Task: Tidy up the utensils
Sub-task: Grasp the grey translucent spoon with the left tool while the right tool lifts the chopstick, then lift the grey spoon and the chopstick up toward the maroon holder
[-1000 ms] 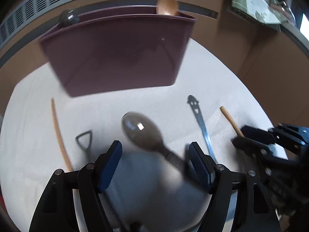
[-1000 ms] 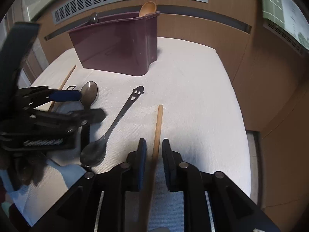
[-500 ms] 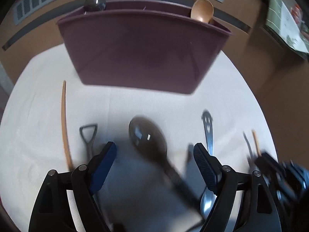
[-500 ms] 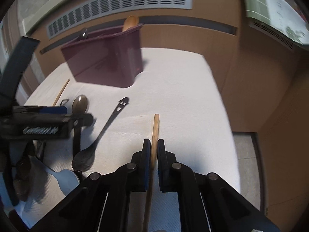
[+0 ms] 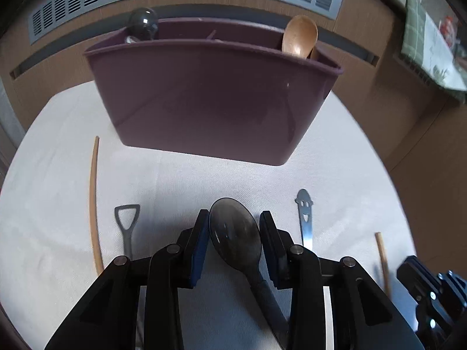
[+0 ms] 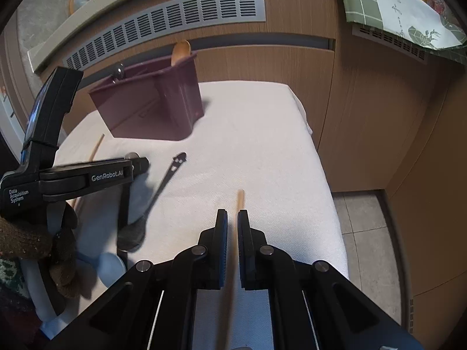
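Note:
My left gripper [image 5: 234,218] is shut on a dark grey spoon [image 5: 233,230], its pads against the sides of the bowl. My right gripper [image 6: 232,218] is shut on a wooden chopstick [image 6: 239,199] that sticks out ahead of the fingers. The maroon utensil caddy [image 5: 210,102] stands at the back of the white cloth, also seen in the right wrist view [image 6: 151,105]. It holds a wooden spoon [image 5: 300,36] and a dark ladle [image 5: 143,24].
On the cloth lie a second wooden chopstick [image 5: 92,198] at left, a small shovel-handled utensil [image 5: 126,221] and a metal spoon with a smiley-face handle [image 5: 304,215]. The cloth's right edge [image 6: 321,157] drops to a tiled floor. A wooden wall with vents stands behind.
My left gripper has closed from wide open onto the dark spoon's bowl. My right gripper has tightened on the chopstick and drawn back toward me with it.

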